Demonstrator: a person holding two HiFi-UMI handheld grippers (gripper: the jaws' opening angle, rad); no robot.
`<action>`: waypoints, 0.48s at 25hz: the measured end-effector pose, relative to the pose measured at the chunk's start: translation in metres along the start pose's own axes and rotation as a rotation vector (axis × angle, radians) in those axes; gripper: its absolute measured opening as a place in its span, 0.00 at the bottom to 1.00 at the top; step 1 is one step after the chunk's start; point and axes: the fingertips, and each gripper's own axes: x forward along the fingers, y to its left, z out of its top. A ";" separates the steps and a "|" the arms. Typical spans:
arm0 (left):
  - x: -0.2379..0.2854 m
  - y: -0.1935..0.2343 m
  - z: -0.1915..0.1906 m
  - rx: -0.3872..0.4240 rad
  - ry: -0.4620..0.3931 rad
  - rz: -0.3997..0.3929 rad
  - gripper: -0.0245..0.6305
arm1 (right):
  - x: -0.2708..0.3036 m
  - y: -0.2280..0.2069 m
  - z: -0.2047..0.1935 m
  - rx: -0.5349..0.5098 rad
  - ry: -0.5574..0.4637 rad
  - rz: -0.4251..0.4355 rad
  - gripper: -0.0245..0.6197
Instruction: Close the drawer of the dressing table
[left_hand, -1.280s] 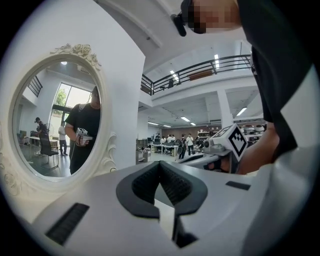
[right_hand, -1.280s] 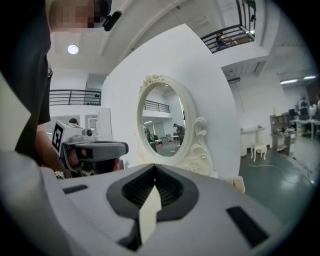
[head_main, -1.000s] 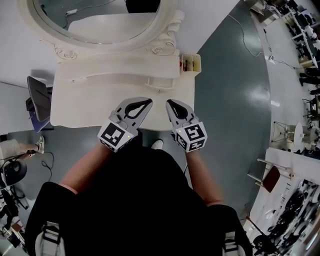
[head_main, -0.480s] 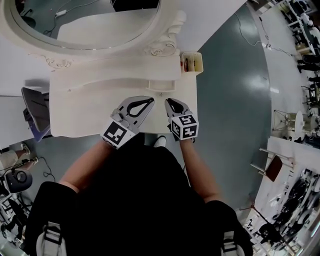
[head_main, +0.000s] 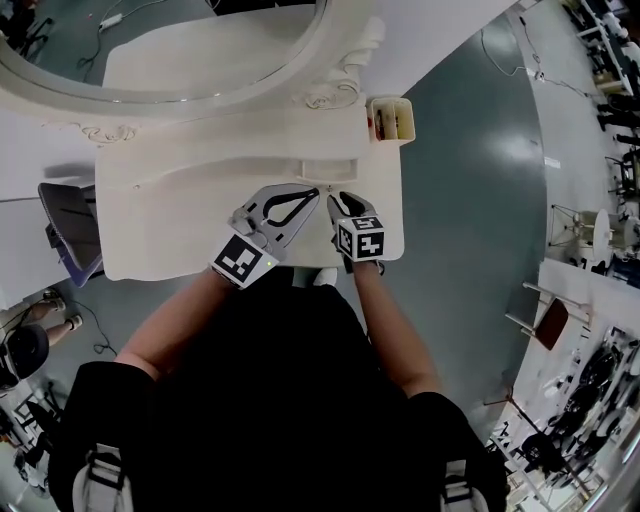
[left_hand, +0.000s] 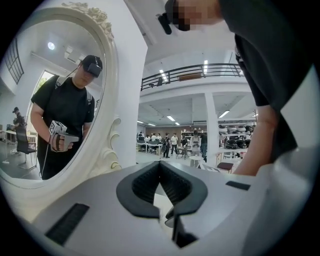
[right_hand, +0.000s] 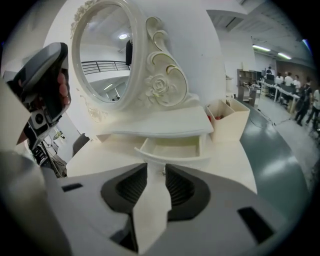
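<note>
Open drawer (right_hand: 172, 149) is seen at 12 o'clock of the nearer right gripper (right_hand: 156, 169), front spanning 9-to-3. Its jaws were just opened, nothing between. Left gripper (left_hand: 160, 164) jaws are closed, empty.

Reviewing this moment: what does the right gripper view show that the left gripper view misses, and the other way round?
Only the right gripper view: the small cream drawer standing open on the white dressing table, a cream open-topped box beside it, and the right tool, jaws apart and empty, having just been opening.
Only the left gripper view: the left tool, jaw tips together, a person in black reflected in the glass, and a busy hall behind.
Both: the white oval mirror with carved frame.
</note>
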 end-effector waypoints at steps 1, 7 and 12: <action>0.002 0.002 -0.001 0.006 0.000 -0.006 0.03 | 0.005 -0.001 -0.003 0.008 0.011 -0.006 0.19; 0.012 0.014 -0.010 0.031 0.004 -0.043 0.03 | 0.032 -0.006 -0.014 0.048 0.074 -0.037 0.22; 0.018 0.021 -0.011 0.030 0.005 -0.061 0.03 | 0.045 -0.013 -0.025 0.071 0.129 -0.069 0.22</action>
